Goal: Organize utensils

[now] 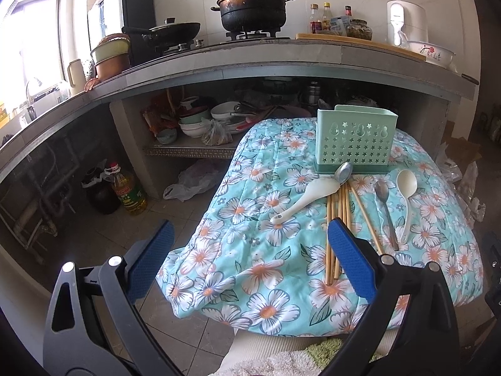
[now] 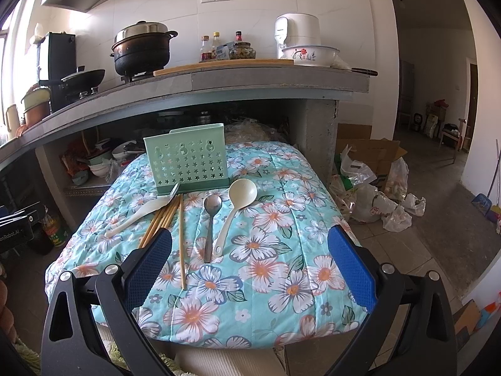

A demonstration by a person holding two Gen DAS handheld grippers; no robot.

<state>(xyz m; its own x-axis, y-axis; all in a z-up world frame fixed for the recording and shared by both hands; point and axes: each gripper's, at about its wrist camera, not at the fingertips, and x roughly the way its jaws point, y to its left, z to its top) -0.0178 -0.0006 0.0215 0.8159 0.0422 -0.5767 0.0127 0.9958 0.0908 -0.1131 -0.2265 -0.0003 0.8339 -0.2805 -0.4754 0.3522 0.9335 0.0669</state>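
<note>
Left wrist view first: the left gripper (image 1: 250, 241) hangs above the near left edge of a flowered quilt (image 1: 250, 269), its blue-padded jaws spread wide and holding nothing; the left pad is over the floor, the right pad covers part of a bundle of chopsticks (image 1: 339, 203). At the far side of the quilt stands a mint-green utensil holder (image 1: 355, 139), upright, pierced with star holes. Leaning against its base is a metal spoon (image 1: 343, 170), its bowl touching the holder's foot, and a white rice paddle (image 1: 305, 199) lies slanted just beside it, its head at the chopstick tips. Right of the chopsticks lie a second metal spoon (image 1: 384, 206) and a cream ladle (image 1: 406, 197), side by side, bowls toward the holder. Behind, a black pot (image 1: 253, 9) sits on the counter. Right wrist view: the right gripper (image 2: 250, 244) hovers over the near right part of the quilt (image 2: 281, 282), jaws likewise wide apart and empty. The holder (image 2: 188, 159) stands at the far edge, with the paddle (image 2: 137, 213) to the left, the chopsticks (image 2: 166, 216) fanned beside it with one stick (image 2: 181, 241) lying apart and straighter, then the spoon (image 2: 210, 219) and the ladle (image 2: 235, 206) near each other, handles toward the camera. The spoon leaning on the holder shows only partly here.
</note>
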